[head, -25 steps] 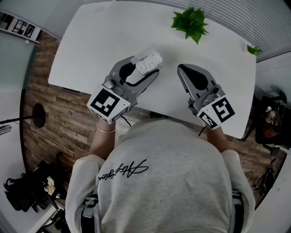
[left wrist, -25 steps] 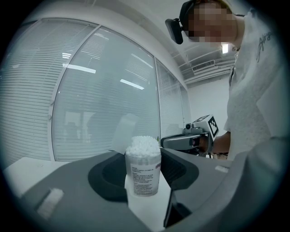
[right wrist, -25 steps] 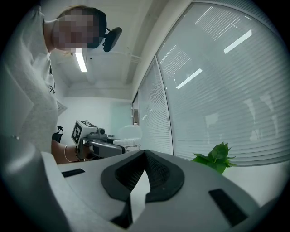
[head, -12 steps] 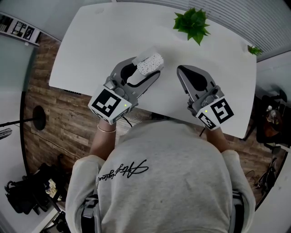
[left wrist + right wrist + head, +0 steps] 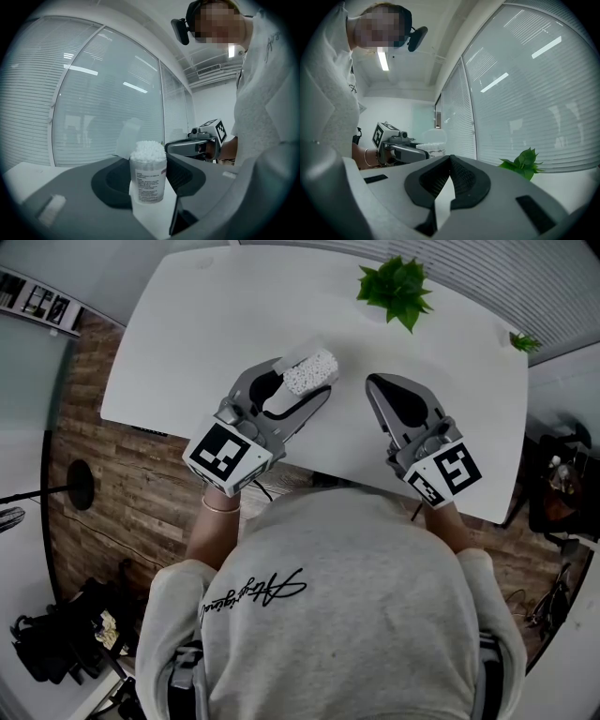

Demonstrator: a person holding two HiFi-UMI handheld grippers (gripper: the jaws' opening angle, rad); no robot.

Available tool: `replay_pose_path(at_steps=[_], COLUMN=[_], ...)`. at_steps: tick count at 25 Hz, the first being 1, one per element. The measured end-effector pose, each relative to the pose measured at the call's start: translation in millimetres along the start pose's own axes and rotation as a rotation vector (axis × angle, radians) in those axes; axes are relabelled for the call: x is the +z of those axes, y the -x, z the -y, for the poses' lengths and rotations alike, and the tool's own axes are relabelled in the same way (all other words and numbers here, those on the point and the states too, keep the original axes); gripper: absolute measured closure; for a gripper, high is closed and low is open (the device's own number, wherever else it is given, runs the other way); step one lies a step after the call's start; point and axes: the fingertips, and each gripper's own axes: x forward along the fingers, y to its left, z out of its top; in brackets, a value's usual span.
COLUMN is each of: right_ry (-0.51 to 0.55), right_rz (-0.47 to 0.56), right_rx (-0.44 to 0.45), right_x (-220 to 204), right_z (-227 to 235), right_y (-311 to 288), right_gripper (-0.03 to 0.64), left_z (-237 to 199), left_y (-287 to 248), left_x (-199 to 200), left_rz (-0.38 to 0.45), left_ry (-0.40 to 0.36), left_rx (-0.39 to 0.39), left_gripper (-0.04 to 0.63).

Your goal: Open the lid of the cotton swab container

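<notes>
- white table (image 5: 169,334) beside blinded windows, with a plant (image 5: 395,287) at its far edge.
- your left gripper (image 5: 302,381) clamps the cotton swab container (image 5: 312,368) upright between its jaws; the lid (image 5: 292,355) is tipped back and the swab tips are exposed.
- your right gripper (image 5: 373,382), jaws pressed together and empty, is near the container but apart from it.

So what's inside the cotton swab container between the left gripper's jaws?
White cotton swab heads packed tight, filling the cotton swab container to its open top. Its printed label hides the sticks below.
</notes>
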Motion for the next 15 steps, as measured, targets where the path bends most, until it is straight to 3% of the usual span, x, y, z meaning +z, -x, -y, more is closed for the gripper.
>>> replay_pose_path(at_steps=[15], right_ry=[0.023], right_rz=[-0.008], right_rx=[-0.033], right_x=[-1.9], right_z=[-8.3], right_y=[2.4], right_gripper=[0.615], left_z=[3.7], left_y=[9.5], left_x=[-0.4], left_rz=[0.009], left_ry=[0.006], left_rx=[-0.006], left_gripper=[0.393])
